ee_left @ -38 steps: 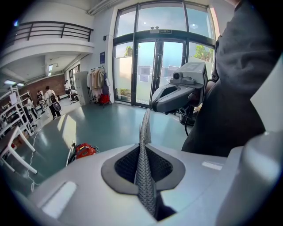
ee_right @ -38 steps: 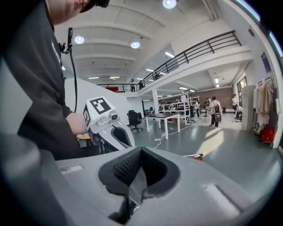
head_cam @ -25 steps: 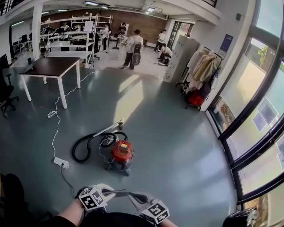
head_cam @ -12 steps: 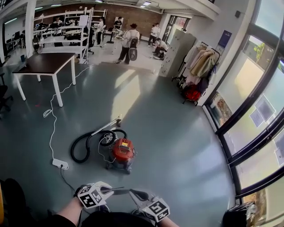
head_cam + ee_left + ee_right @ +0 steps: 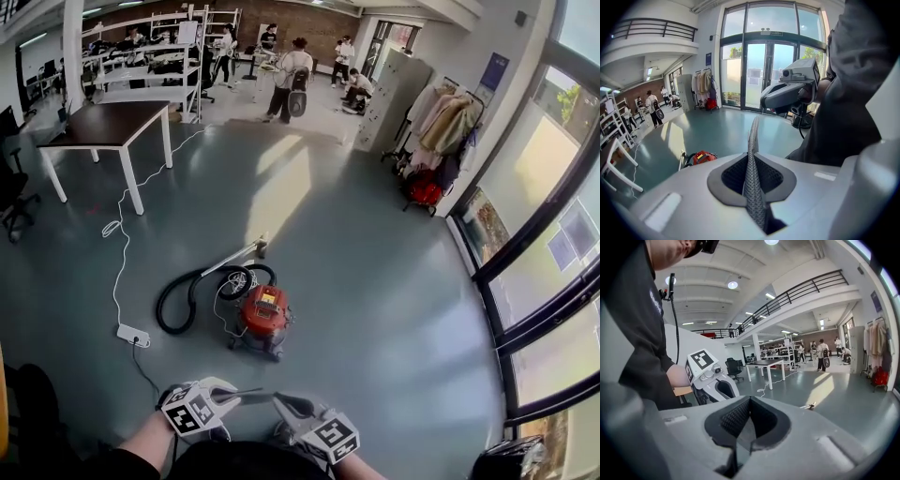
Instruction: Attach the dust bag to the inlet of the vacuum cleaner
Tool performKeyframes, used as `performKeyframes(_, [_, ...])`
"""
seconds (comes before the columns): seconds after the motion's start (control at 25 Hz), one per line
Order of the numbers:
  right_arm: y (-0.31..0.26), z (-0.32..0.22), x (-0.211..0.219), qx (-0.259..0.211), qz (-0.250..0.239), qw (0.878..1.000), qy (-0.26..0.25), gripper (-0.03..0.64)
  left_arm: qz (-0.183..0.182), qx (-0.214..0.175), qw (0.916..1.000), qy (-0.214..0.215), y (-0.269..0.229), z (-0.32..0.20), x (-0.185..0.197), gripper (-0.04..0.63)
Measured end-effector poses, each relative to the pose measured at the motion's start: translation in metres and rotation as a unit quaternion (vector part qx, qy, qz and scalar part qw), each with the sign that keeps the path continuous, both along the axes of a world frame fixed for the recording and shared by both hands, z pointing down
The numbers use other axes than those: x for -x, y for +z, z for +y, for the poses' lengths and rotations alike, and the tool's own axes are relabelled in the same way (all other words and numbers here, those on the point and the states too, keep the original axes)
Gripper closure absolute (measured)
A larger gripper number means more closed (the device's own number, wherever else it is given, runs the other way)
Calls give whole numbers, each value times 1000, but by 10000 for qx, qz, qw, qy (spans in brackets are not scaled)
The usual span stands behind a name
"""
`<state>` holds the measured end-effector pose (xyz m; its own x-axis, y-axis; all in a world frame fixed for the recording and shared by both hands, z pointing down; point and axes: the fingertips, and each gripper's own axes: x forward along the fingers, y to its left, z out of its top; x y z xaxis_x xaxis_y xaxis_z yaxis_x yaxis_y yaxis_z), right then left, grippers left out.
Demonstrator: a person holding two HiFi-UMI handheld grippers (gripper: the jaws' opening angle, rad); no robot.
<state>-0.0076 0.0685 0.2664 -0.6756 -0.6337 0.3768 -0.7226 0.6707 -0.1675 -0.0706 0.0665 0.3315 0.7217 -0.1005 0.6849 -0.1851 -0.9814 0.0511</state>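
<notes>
Currently approach step, judged: left hand-held gripper (image 5: 255,394) and right hand-held gripper (image 5: 284,406) both pressed together, empty, well short of vacuum cleaner (image 5: 261,319) on floor. Dust bag not visible. Next: locate bag, find inlet.

Brightly daylit through tall windows (image 5: 548,220); sun patches on glossy floor (image 5: 281,202); sharp centre, fisheye-bent edges.
</notes>
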Motion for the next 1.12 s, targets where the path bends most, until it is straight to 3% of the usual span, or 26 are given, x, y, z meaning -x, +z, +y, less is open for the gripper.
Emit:
performKeyframes(0.64, [0,-43,-104,-112,-360,9966,-735,623,-483,-221,9967,-613,20,-35,-81,552])
performKeyframes(0.8, [3,-53,-108,-101,-356,9964,-765,623,-647,-261,9959,-573,33,-44,-84,552])
performKeyframes(1.12, [28,-81,-98,250,-210,9985,-436,623,-534,-203,9980,-254,51,-70,-78,552])
